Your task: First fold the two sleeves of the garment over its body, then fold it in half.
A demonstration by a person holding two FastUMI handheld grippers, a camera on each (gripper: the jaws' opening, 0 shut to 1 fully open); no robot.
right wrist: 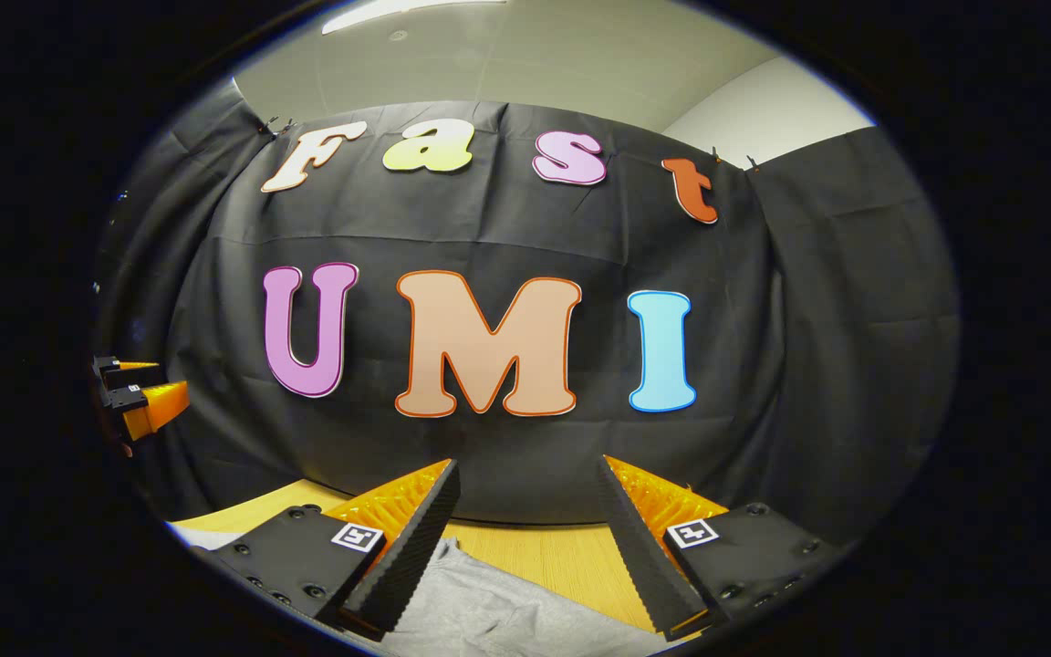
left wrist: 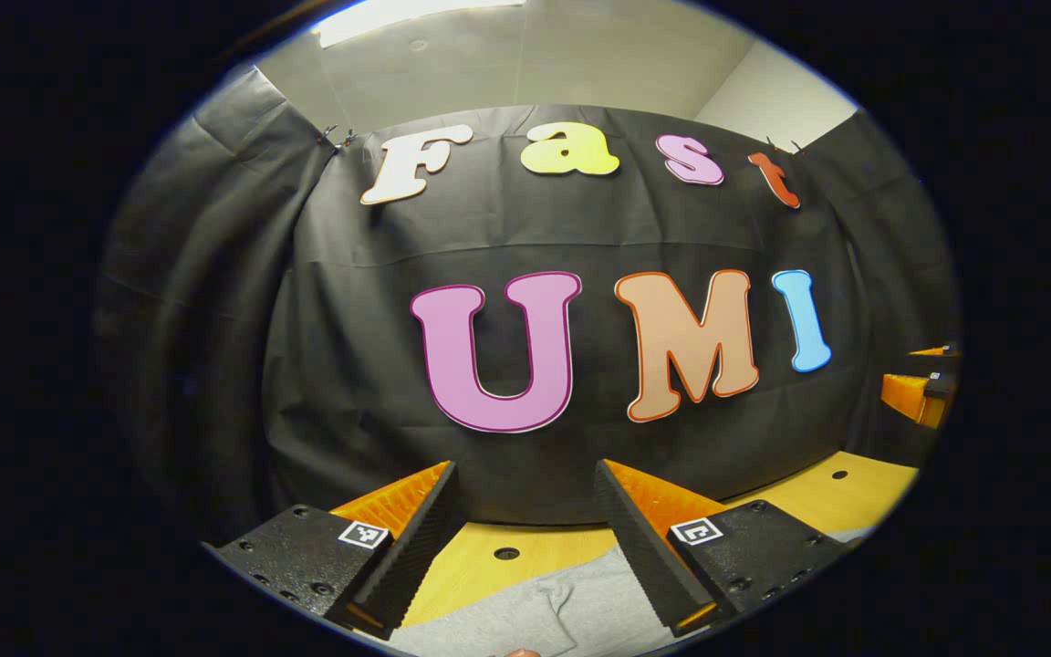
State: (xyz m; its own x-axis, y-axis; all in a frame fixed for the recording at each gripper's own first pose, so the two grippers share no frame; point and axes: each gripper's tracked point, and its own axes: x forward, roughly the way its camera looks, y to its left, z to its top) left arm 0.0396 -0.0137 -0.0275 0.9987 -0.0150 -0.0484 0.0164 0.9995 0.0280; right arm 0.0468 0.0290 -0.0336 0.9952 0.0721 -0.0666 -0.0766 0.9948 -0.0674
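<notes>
The grey garment [left wrist: 525,611] lies flat on the wooden table [left wrist: 475,561], spread ready for folding. Both claws hover above the garment with fingers spread and nothing between them: the left gripper [left wrist: 525,511] over 1 part, the right gripper [right wrist: 530,511] over another, likely poised for the 2 sleeves.

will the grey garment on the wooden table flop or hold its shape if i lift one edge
Probably floppy: the grey knit fabric garment lies in soft wrinkles on the yellow wooden table. Likely light and not slippery, since it looks like thin matte cloth.
</notes>
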